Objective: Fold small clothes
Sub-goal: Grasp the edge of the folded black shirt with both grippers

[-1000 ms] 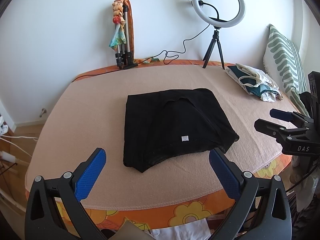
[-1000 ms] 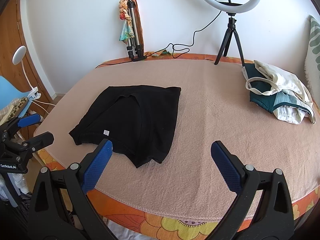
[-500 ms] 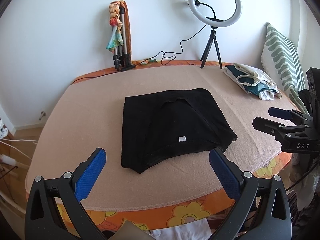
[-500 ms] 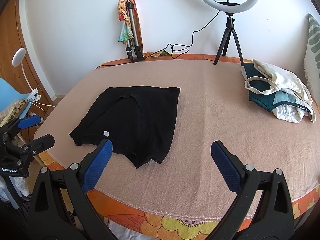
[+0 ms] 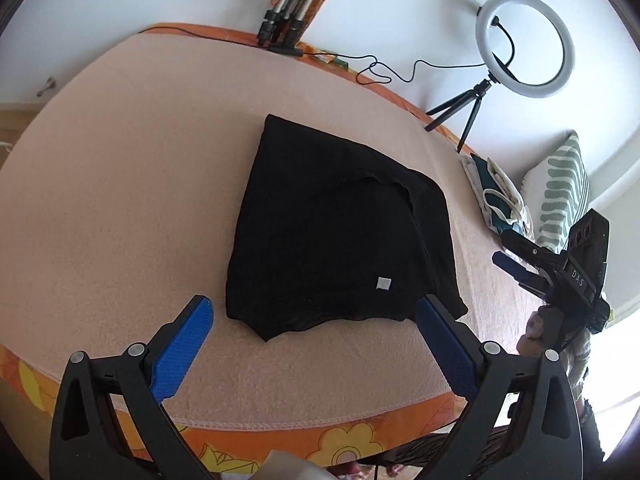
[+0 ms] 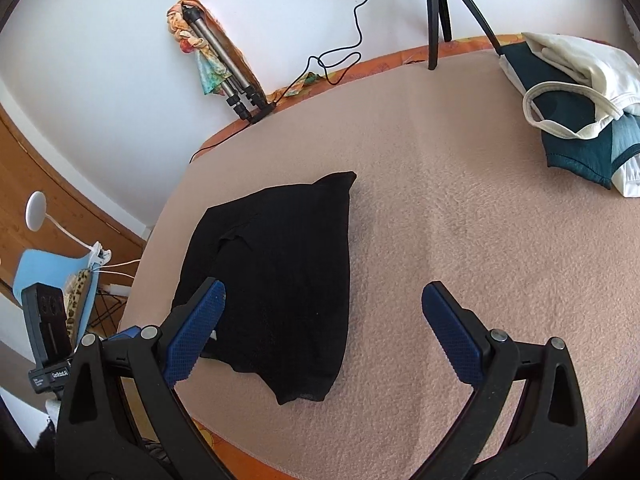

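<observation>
A black garment (image 5: 336, 236) lies partly folded on the pink blanket (image 5: 120, 184), with a small white tag near its front edge. It also shows in the right wrist view (image 6: 280, 280). My left gripper (image 5: 316, 340) is open and empty, just in front of the garment's near edge. My right gripper (image 6: 324, 320) is open and empty above the garment's near right edge; its left pad (image 6: 196, 332) overlaps the cloth in view. In the left wrist view the right gripper (image 5: 552, 264) shows at the far right.
A pile of white and teal clothes (image 6: 576, 108) lies at the back right. A ring light on a tripod (image 5: 524, 48) and a folded tripod (image 6: 224, 64) stand at the back edge by the wall. A striped pillow (image 5: 564, 196) is at the right.
Both grippers have moved forward and tilted down over the bed, closer to the black garment. Both stay open and empty. The garment has not moved.
</observation>
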A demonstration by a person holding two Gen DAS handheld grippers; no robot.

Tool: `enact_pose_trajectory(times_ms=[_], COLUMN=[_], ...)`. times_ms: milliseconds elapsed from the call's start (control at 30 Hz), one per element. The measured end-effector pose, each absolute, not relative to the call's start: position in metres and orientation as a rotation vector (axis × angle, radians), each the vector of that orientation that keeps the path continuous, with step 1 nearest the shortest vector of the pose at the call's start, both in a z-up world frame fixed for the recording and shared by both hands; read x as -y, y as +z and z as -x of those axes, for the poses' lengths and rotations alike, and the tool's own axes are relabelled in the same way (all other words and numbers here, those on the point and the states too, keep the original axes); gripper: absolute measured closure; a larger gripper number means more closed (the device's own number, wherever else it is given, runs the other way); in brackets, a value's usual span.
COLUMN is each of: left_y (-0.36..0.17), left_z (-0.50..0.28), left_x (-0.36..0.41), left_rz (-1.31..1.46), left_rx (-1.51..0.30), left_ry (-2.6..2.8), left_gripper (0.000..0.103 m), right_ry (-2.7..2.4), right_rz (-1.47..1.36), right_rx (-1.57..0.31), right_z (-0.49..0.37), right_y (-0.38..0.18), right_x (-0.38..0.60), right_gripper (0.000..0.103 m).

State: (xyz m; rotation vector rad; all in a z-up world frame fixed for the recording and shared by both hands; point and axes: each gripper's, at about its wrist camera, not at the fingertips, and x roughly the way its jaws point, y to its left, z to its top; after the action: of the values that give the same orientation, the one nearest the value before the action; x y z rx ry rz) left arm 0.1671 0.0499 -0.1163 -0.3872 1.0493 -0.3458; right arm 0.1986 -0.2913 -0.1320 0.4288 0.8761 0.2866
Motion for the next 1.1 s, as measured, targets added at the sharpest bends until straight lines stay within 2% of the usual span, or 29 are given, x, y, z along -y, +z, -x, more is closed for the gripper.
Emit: enact_pose_trajectory(times_ms=[167,367,867,933,967,1000,1033,1100], left_y=[-0.132,-0.148,-0.15,-0.15,-0.15,-0.15,-0.152,-0.152], left_z=[-0.174,-0.177,-0.182,-0.182,-0.182,-0.182,-0.183,-0.183], left_x=[-0.064,-0.072,-0.07,-0.071,-0.072,-0.071,-0.069,-0.066], left_rz=[0.477,0.598,0.617,0.643,0.65,0.655,0.661,0.657], left_rx=[-1.101,-1.147,-1.14,-1.13,-1.125,-1.121,-1.129,-1.125], left_ry=[-0.321,-0.352,-0.356,-0.353,-0.351,-0.353,-0.361,-0.367], left_gripper=[0.008,0.022,0.023,0.023,0.024,0.033,0.038,0.043], right_ry=[0.289,0.293,0.353,0.361,0.368,0.385,0.395,0.41], right_rz=[-0.555,-0.556,-0.513,-0.511,-0.516,-0.526,-0.53,-0.522], right_rx=[-0.923,-0.941,-0.973,-0.971,-0.969,-0.972,-0.971,-0.966], right_z=[-0.238,-0.266,-0.307,-0.311,-0.313,-0.315,-0.316,-0.318], right_y=[-0.153,-0.158,-0.171,-0.171,-0.172,-0.173,-0.174,-0.174], right_x=[0.309,0.309,0.287,0.285,0.284,0.283,0.282,0.277], right_gripper=[0.002,0.006,0.019,0.024,0.027,0.03,0.035,0.036])
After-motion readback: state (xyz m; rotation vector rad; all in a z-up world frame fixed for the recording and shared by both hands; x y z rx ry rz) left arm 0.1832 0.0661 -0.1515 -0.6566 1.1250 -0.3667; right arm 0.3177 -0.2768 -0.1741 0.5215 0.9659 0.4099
